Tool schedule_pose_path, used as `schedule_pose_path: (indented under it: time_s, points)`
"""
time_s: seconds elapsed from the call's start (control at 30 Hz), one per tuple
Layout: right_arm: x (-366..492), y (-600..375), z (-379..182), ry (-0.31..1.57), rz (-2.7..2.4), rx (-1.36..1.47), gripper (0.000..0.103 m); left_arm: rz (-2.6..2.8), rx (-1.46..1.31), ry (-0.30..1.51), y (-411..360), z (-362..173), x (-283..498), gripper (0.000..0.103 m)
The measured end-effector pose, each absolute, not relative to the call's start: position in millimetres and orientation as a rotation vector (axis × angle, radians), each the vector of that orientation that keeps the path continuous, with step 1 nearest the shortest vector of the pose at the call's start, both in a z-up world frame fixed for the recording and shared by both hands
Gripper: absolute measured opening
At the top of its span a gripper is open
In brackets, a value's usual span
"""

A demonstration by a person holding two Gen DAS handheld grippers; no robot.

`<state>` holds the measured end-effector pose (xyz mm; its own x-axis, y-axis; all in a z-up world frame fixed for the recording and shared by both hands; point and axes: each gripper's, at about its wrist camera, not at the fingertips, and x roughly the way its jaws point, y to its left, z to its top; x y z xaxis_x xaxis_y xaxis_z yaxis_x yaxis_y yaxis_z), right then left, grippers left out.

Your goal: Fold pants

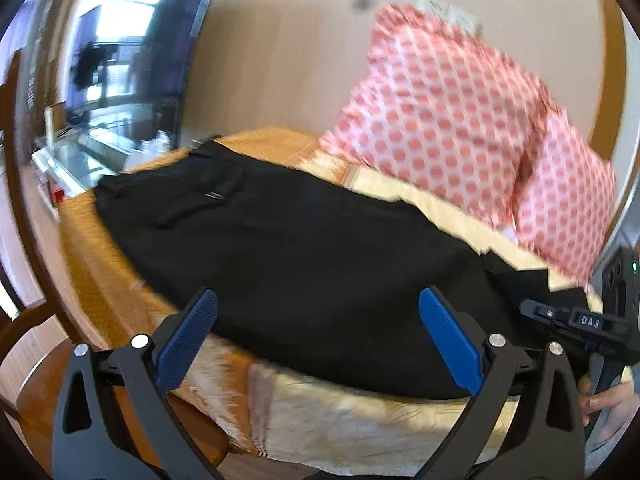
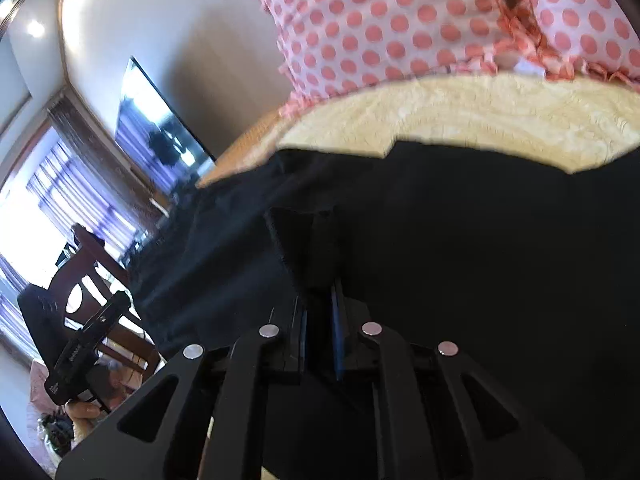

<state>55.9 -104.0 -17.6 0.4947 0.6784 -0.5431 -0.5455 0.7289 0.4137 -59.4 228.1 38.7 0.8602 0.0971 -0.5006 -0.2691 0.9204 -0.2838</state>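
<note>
The pants [image 1: 304,248] lie along the bed [image 1: 360,432], apparently halved lengthwise, with the right tongs [image 2: 320,300] clamped on their hem end and the left tongs [image 1: 318,312] spread apart, so crosswise folds remain.

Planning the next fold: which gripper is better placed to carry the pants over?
Right. The right gripper is shut on a pinch of the black pants, while the left gripper hangs open, holding nothing.
</note>
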Motion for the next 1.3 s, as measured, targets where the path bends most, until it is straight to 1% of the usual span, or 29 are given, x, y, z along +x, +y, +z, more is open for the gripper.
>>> schedule_pose_path:
  time_s: [0.07,0.23,0.27,0.3,0.33,0.37,0.4,0.43,0.47,0.57,0.63,0.67,0.7,0.73,0.77,0.97,1.07,1.23,1.3]
  points:
    - [45,-105,-11,0.705,0.768,0.160,0.010,0.237,-0.405,0.483,246,42,-68,0.101]
    - [15,-80,-16,0.691,0.848,-0.003,0.010,0.281,-0.546,0.468,278,39,-74,0.101]
    - [10,-71,-20,0.683,0.845,-0.063,0.012,0.285,-0.567,0.463,282,38,-74,0.101]
    - [10,-65,-23,0.685,0.840,-0.109,0.016,0.291,-0.577,0.462,285,38,-76,0.101]
    - [8,-58,-27,0.698,0.832,-0.153,0.021,0.298,-0.584,0.463,287,38,-76,0.101]
    - [4,-56,-27,0.696,0.849,-0.174,0.039,0.302,-0.587,0.464,289,38,-76,0.101]
    - [0,-56,-23,0.695,0.891,-0.174,0.065,0.308,-0.587,0.465,290,38,-76,0.101]
    - [-7,-57,-23,0.696,0.923,-0.169,0.070,0.314,-0.589,0.467,293,37,-77,0.101]
    - [-11,-56,-18,0.680,0.960,-0.159,0.072,0.317,-0.593,0.469,295,37,-78,0.101]
    - [-17,-57,-11,0.623,0.989,-0.137,0.072,0.314,-0.633,0.476,303,36,-77,0.101]
    - [-11,-54,-16,0.652,0.972,-0.131,0.072,0.317,-0.678,0.486,312,34,-75,0.101]
    - [-4,-47,-28,0.724,0.961,-0.154,0.073,0.322,-0.699,0.493,317,32,-73,0.101]
    - [-9,-49,-26,0.668,0.970,-0.163,0.077,0.329,-0.727,0.504,324,31,-70,0.101]
    - [-10,-46,-27,0.686,0.972,-0.181,0.077,0.339,-0.747,0.512,330,30,-68,0.101]
    - [-15,-46,-26,0.672,0.971,-0.192,0.079,0.352,-0.771,0.521,337,29,-66,0.101]
    - [-19,-53,-18,0.676,0.998,-0.156,0.082,0.369,-0.877,0.545,375,25,-48,0.099]
    - [-19,-53,-20,0.672,1.002,-0.158,0.083,0.382,-0.907,0.568,389,23,-38,0.100]
    - [-9,-47,-28,0.668,1.010,-0.166,0.085,0.338,-0.893,0.618,392,24,-25,0.099]
    - [-5,-45,-30,0.667,1.018,-0.161,0.087,0.291,-0.903,0.634,389,23,-22,0.099]
